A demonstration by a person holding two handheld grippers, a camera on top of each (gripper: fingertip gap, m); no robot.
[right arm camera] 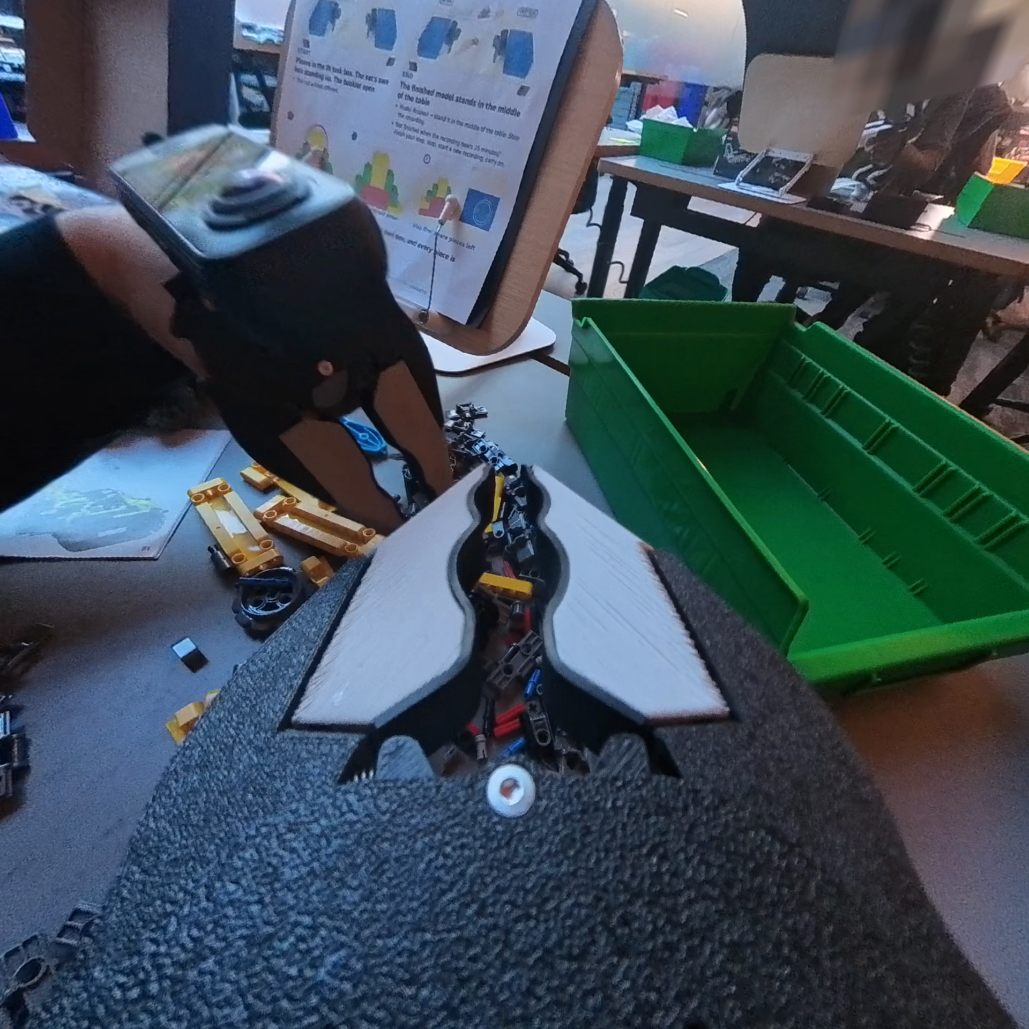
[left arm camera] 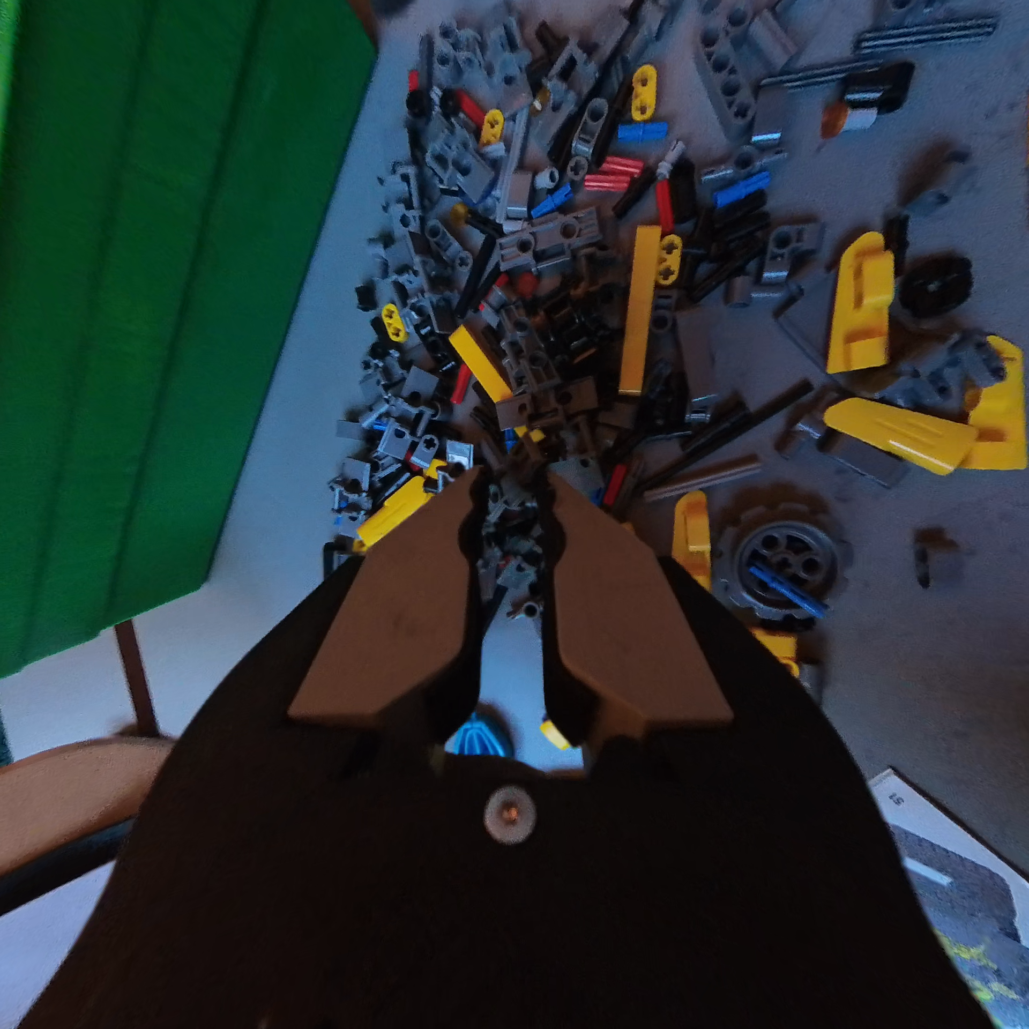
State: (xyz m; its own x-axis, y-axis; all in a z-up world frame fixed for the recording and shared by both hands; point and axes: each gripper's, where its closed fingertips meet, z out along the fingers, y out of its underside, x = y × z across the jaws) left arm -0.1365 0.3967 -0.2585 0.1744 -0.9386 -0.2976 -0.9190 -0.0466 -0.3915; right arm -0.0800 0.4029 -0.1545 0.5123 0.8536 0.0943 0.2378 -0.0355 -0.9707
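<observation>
A heap of small building pieces in grey, black, yellow, red and blue lies on the grey table. My left gripper points down into its near edge. Its brown fingers stand a little apart, with a small grey piece at the tips; no grip shows. The right wrist view shows this gripper with its tips in the heap. My right gripper hovers low over the same heap, just right of the left one. Its white fingers are narrowly apart and nothing is held.
An empty green bin stands to the right; it shows in the left wrist view. Yellow panels, a black wheel, a booklet and a blue piece lie nearby. An instruction board stands behind. My hands' fingertips stand some 12 centimeters from each other.
</observation>
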